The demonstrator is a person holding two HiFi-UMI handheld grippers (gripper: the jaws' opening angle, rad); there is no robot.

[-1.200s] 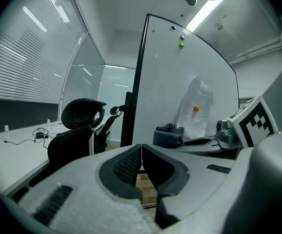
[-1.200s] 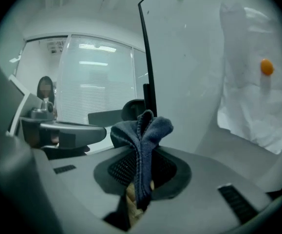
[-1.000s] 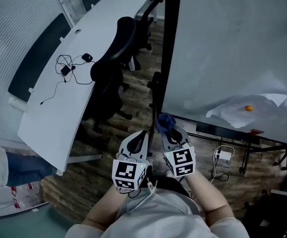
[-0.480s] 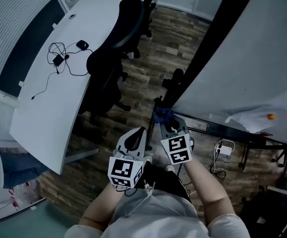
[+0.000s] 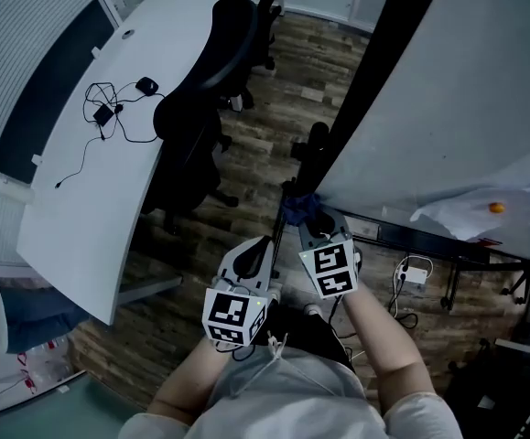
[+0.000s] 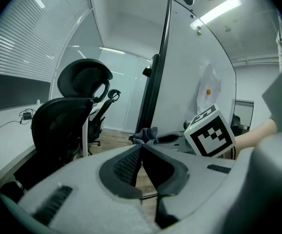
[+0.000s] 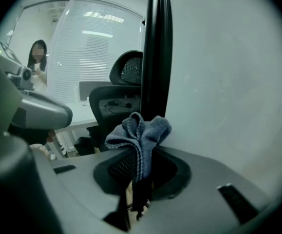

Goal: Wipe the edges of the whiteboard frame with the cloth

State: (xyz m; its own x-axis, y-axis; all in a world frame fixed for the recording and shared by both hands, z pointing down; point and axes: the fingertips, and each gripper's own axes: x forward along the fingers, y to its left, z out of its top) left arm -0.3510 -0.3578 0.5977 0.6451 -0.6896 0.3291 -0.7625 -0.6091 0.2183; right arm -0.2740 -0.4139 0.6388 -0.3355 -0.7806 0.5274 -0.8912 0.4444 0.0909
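Office w/ wood floor [image 5: 274,90], white desk [image 5: 91,181] & black chair [image 5: 200,108] on the left. Left gripper [image 5: 266,245]: jaws shut tight, nothing in them. Right gripper [image 5: 308,223] pinches the blue cloth [image 5: 298,210], low down right by the whiteboard's black frame [image 5: 379,71]. Cloth looks bunched up, so it could snag on the frame & slip out.

A: Whiteboard [image 5: 484,90]?
B: Cut off top & right, head view.
A: Cloth [image 7: 140,130]?
B: Lower part buried betw. right hand-held gripper [image 7: 140,153] jaws. Touching frame [image 7: 155,57] or not, can't tell. Orange dot [image 5: 495,208] up there, too small to ID.
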